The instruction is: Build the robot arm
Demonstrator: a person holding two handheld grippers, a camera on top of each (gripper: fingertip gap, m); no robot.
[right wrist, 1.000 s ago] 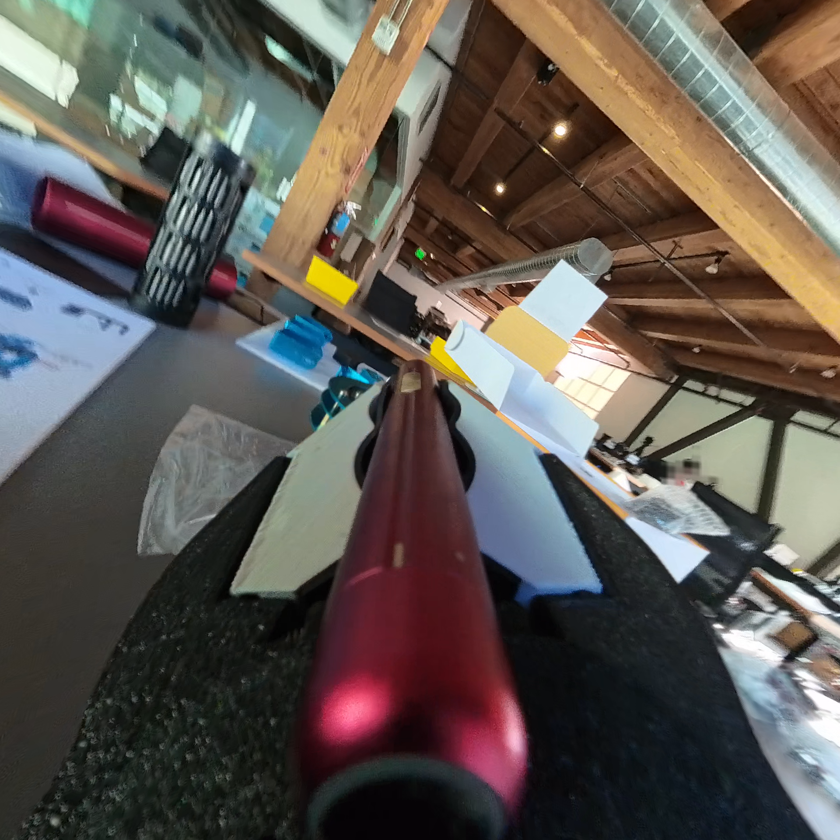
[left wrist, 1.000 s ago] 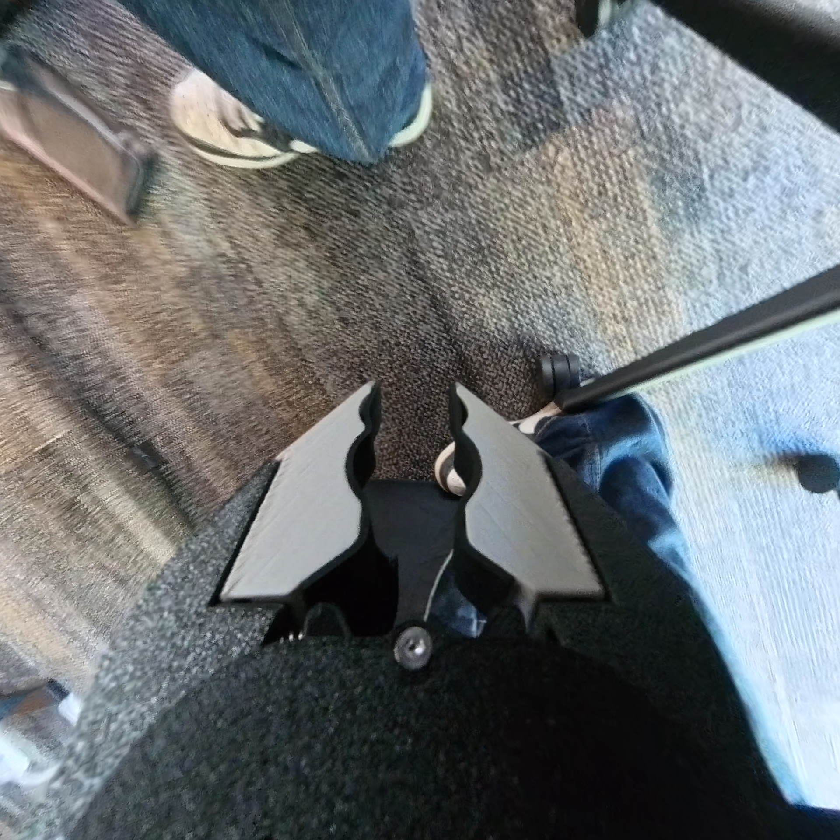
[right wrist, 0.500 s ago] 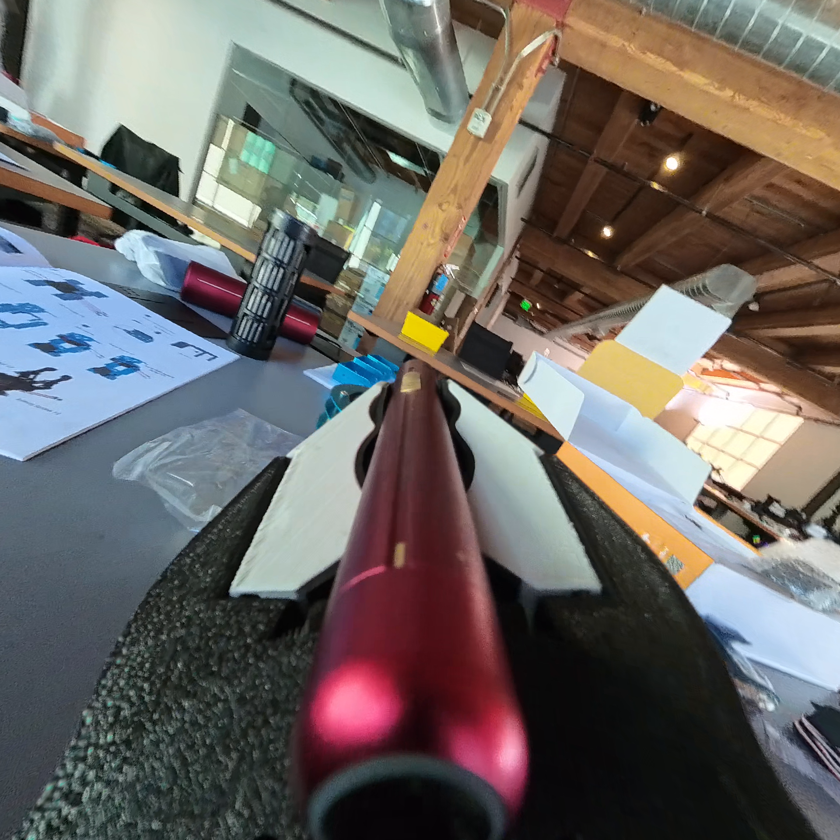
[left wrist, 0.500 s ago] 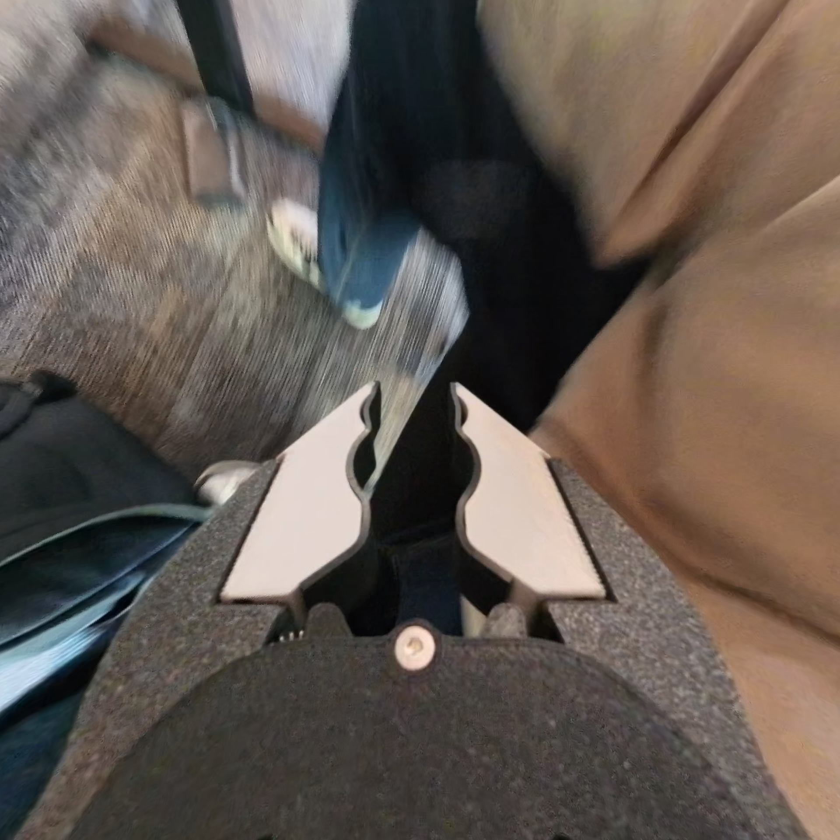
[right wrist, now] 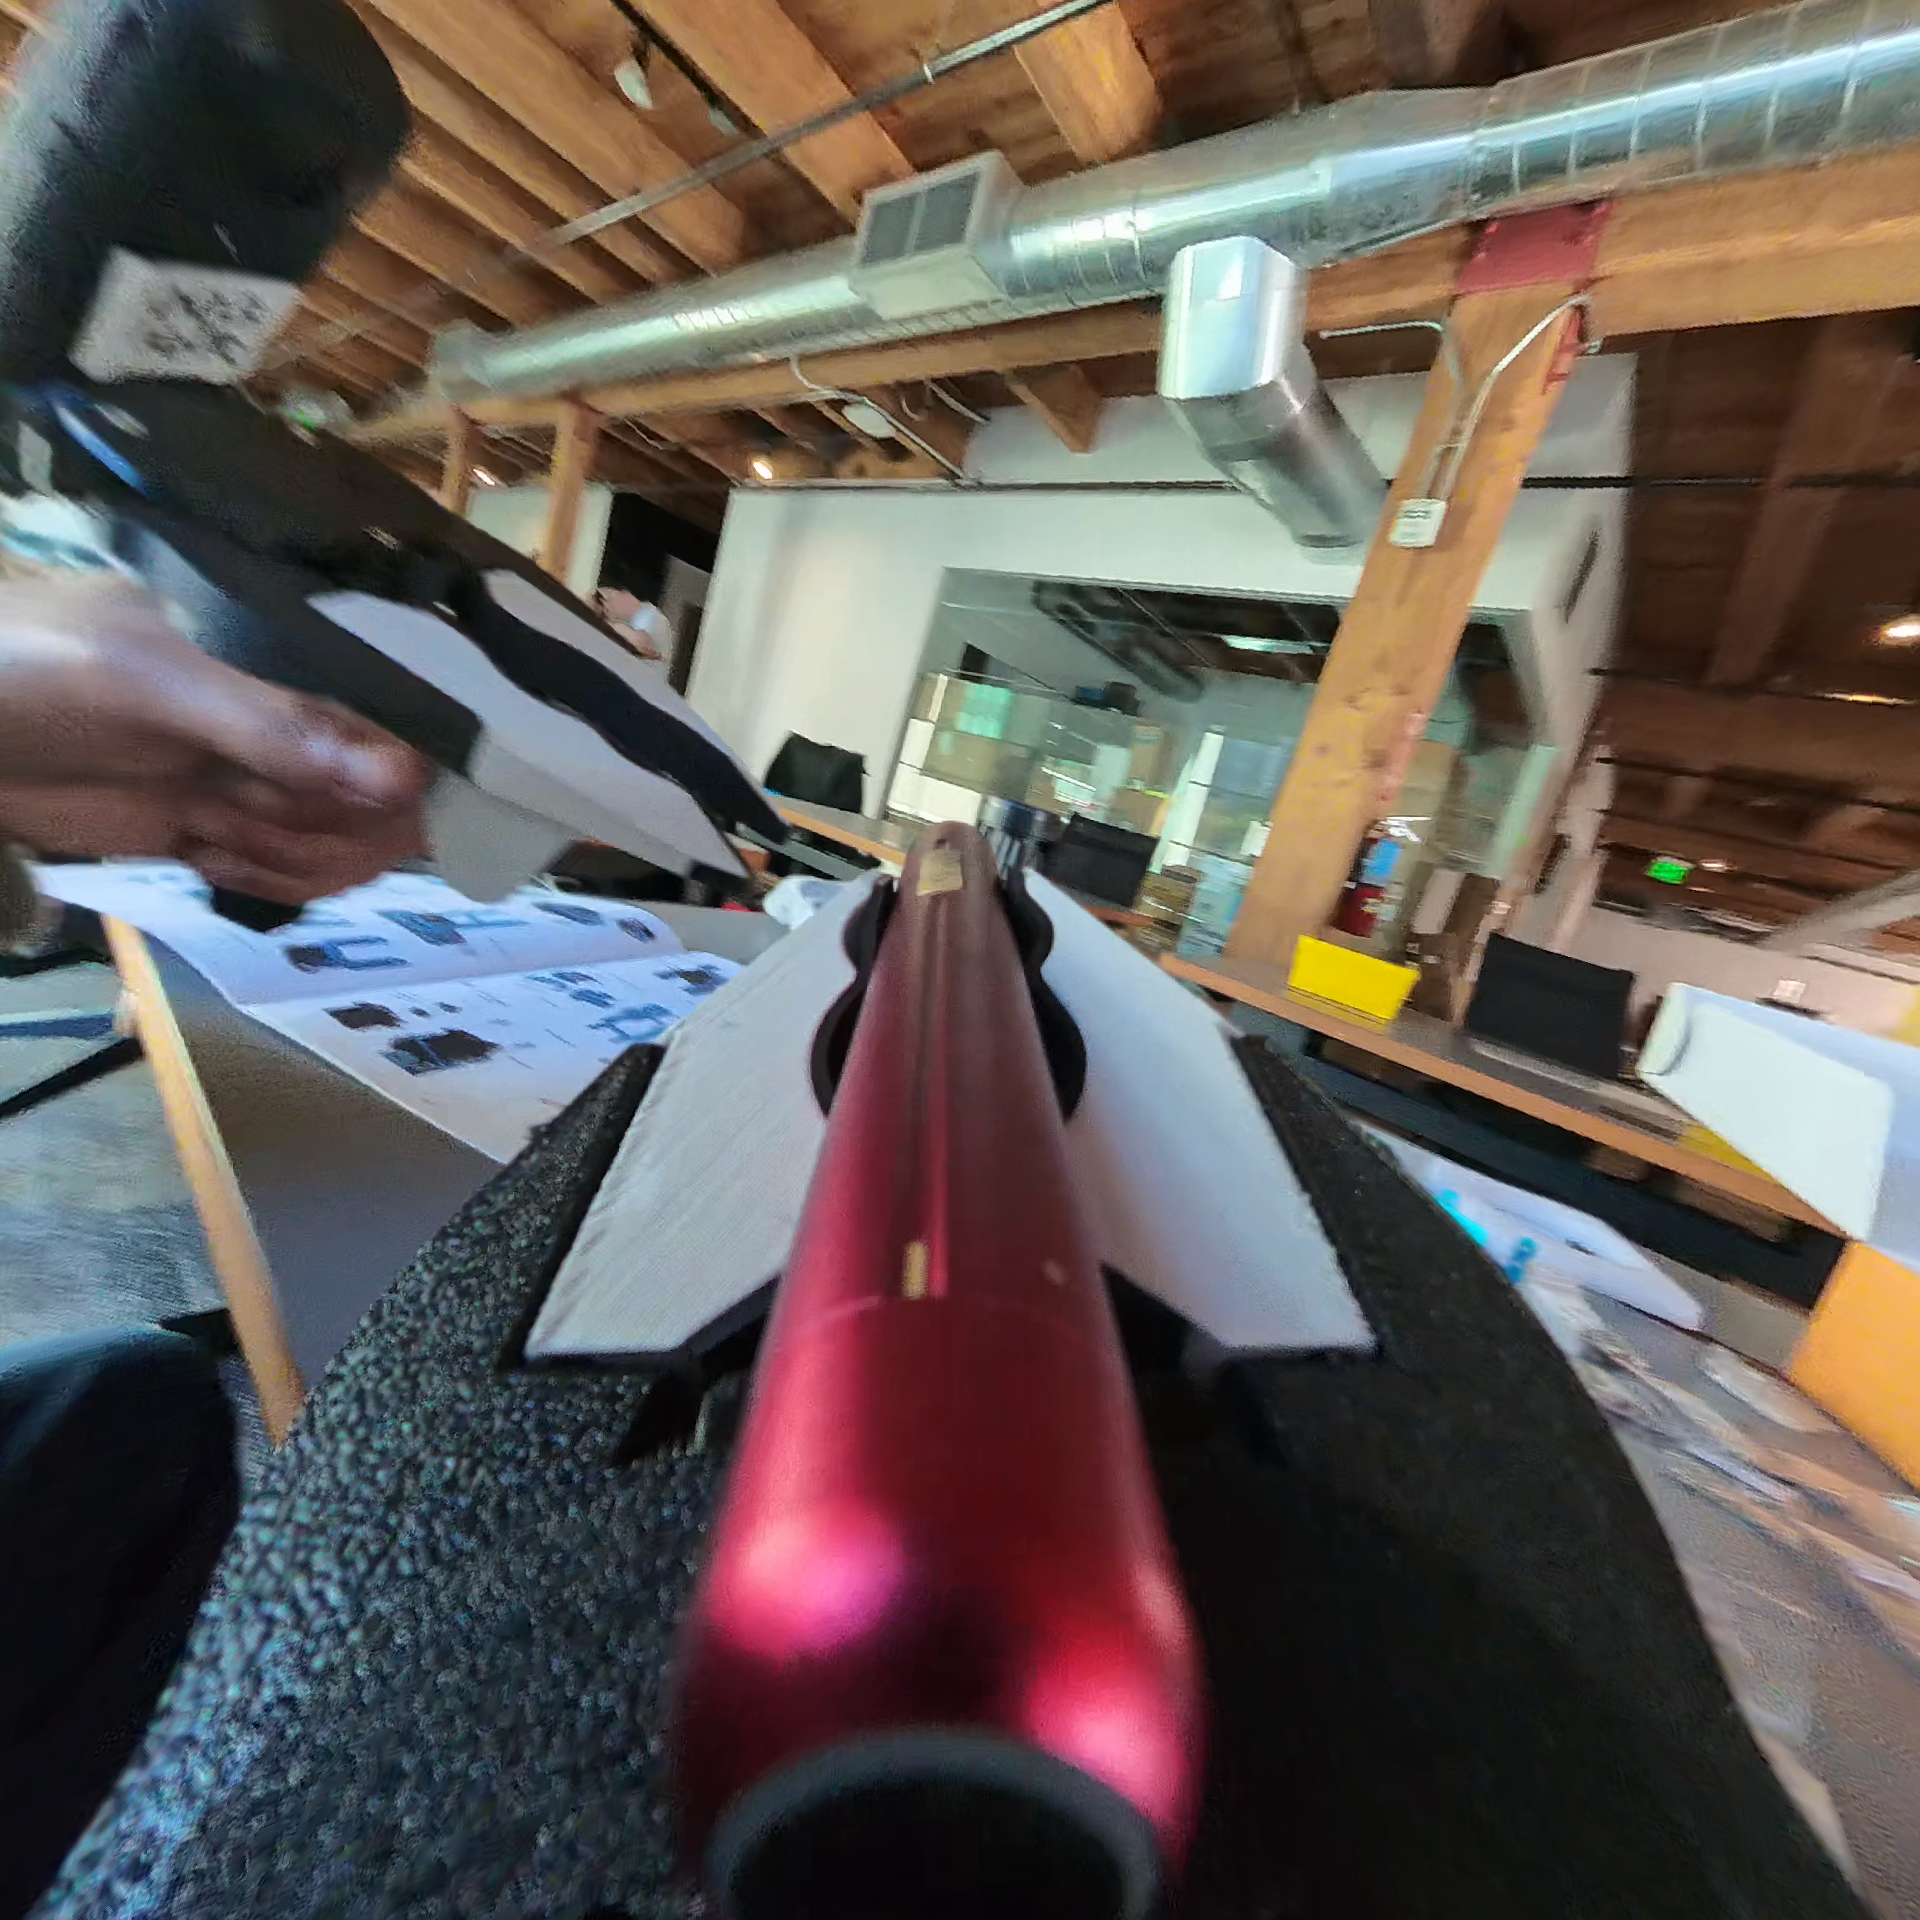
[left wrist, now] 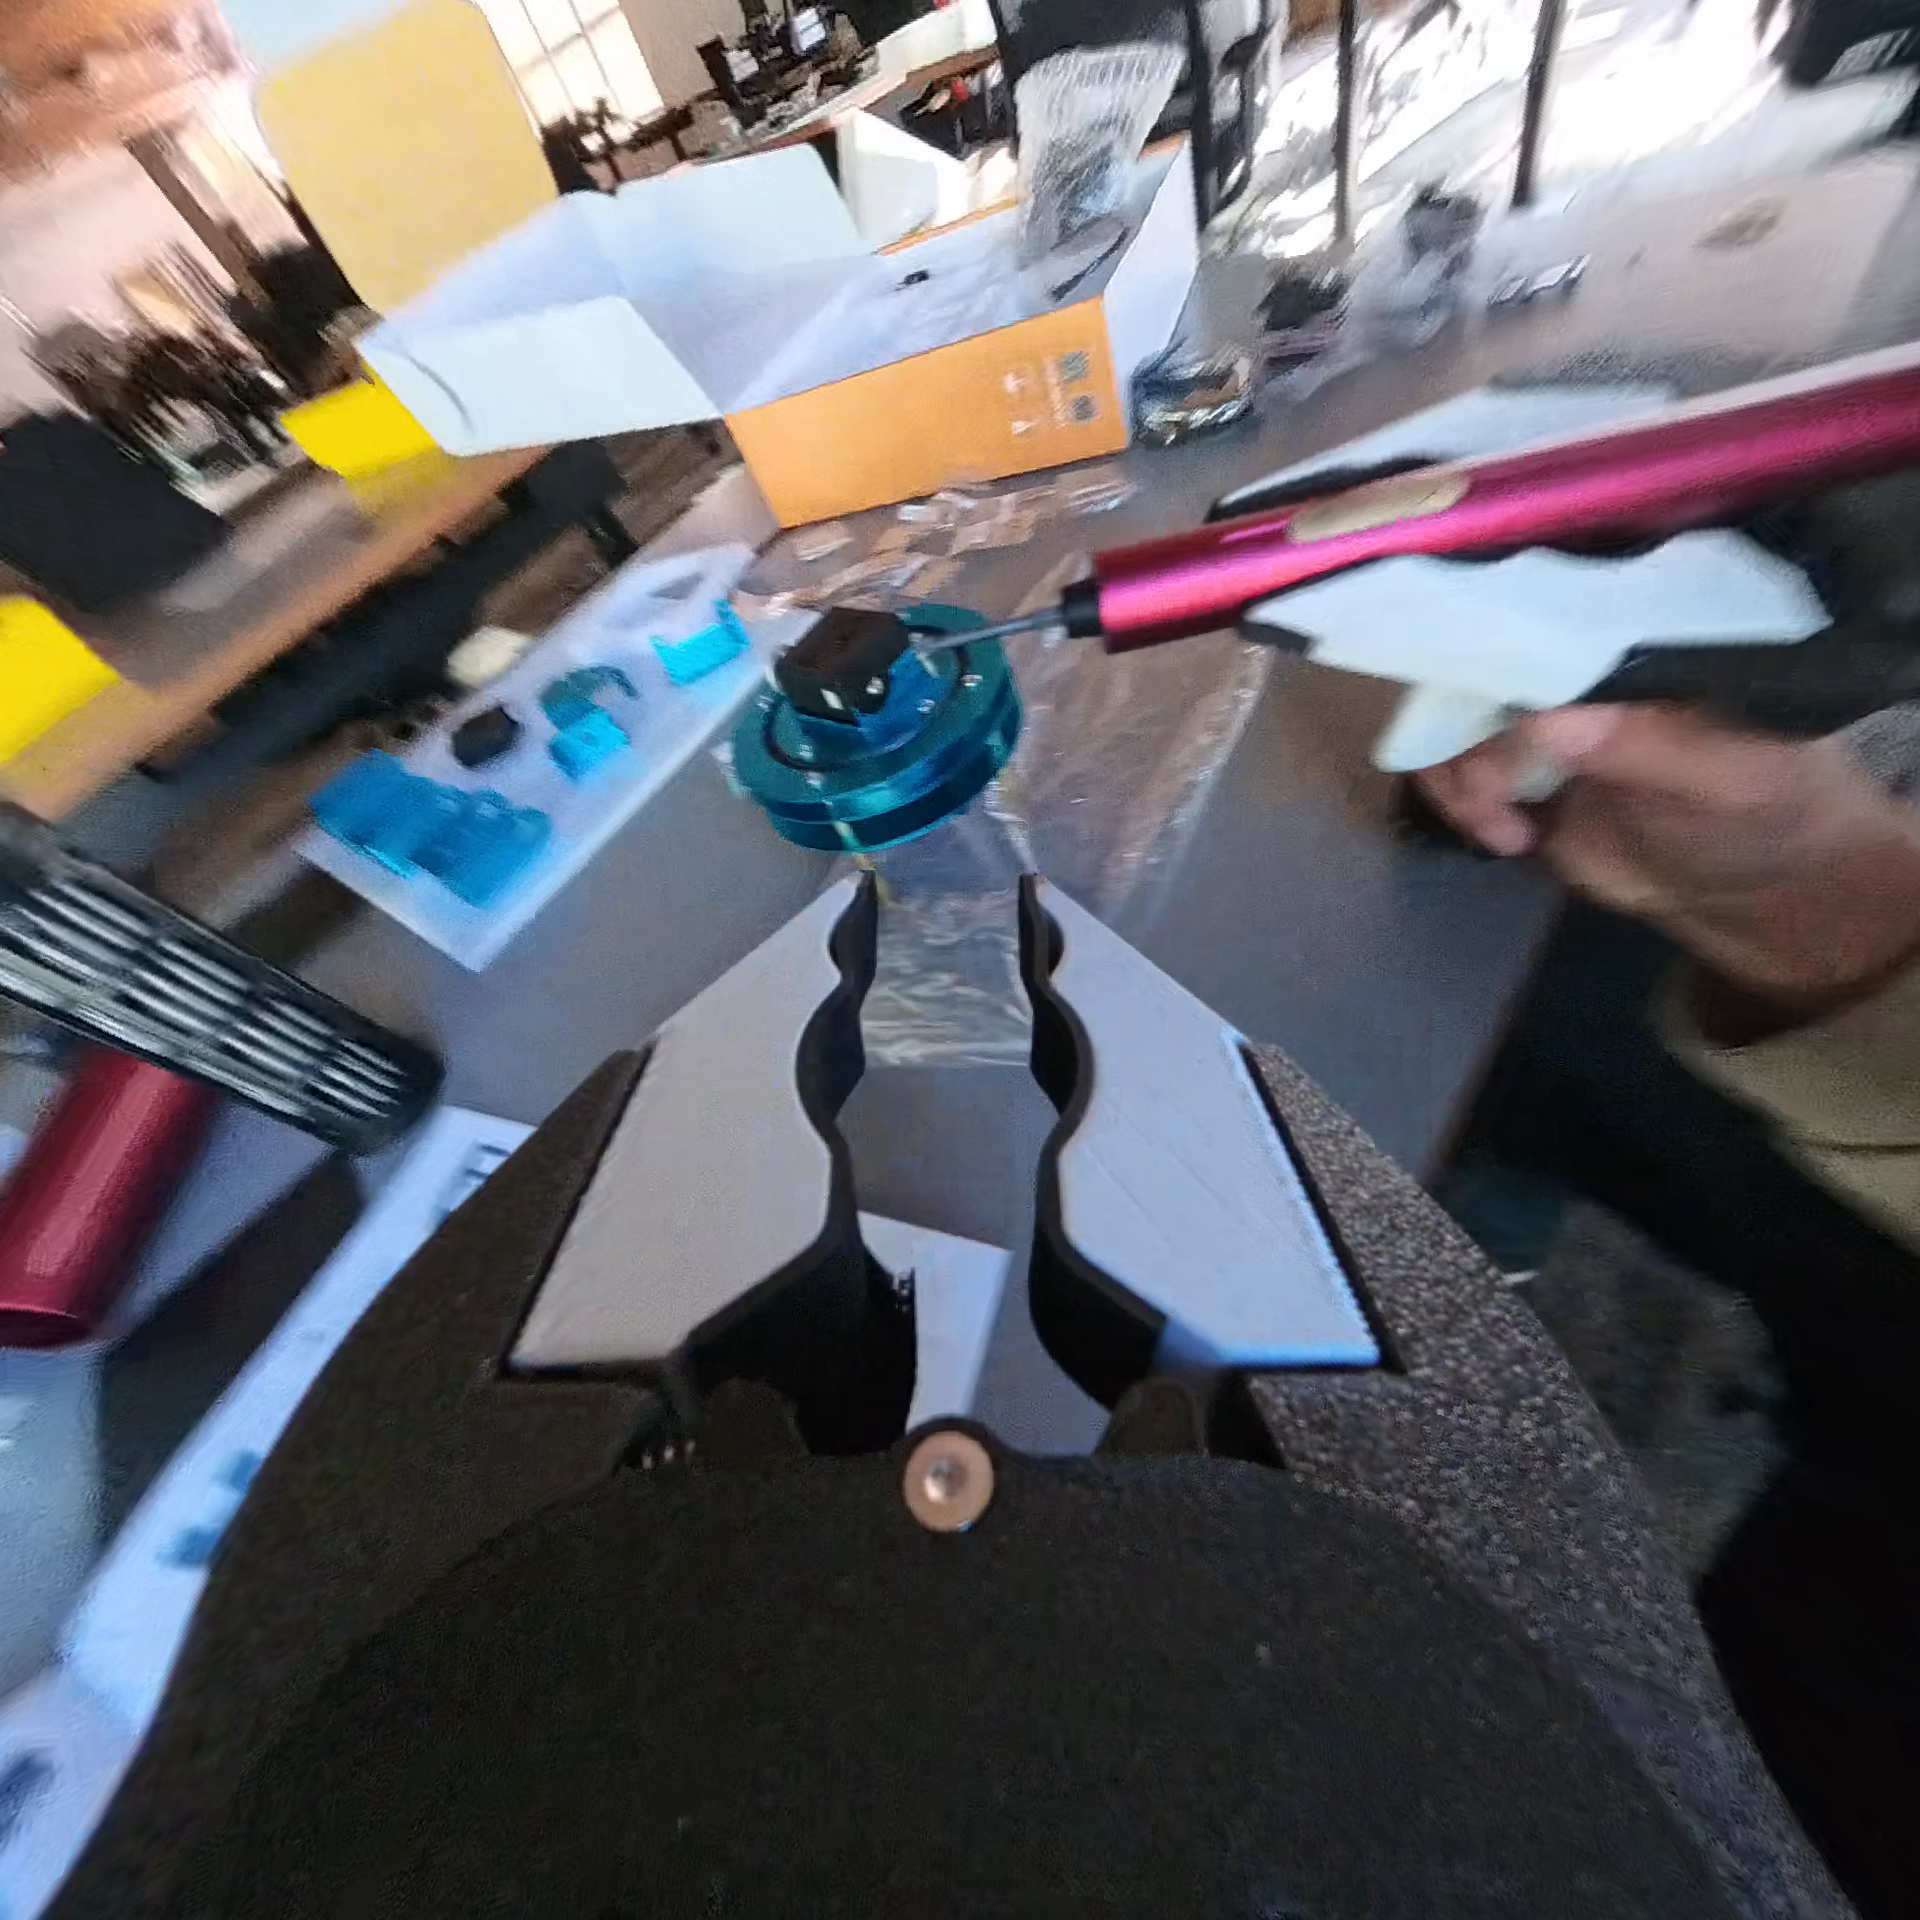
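My left gripper [left wrist: 943,902] is open and empty, just above the dark table, its tips a short way in front of a blue round metal part [left wrist: 883,743] with a black block [left wrist: 840,660] on top. The part sits on a clear plastic bag [left wrist: 935,997]. My right gripper [right wrist: 948,896] is shut on a red screwdriver [right wrist: 935,1299]. In the left wrist view the right gripper [left wrist: 1382,561] comes in from the right, and the red screwdriver [left wrist: 1455,520] has its thin bit [left wrist: 987,630] at the black block. The left gripper [right wrist: 582,748] shows at upper left in the right wrist view.
A white tray of blue parts [left wrist: 488,800], an open orange box [left wrist: 935,416], a black perforated cylinder [left wrist: 187,997] and a red tube [left wrist: 83,1195] lie on the table. A printed sheet [right wrist: 468,987] lies near the table's edge [right wrist: 208,1143]. A hand [left wrist: 1683,852] holds the right gripper. Across from one pair of fingers to the other is roughly 8 cm. The black perforated cylinder [left wrist: 187,997] is about 30 cm from my left fingertips.
My left gripper has swung up from the carpet to the table and now faces the blue part. My right gripper has turned left with the screwdriver still in it.
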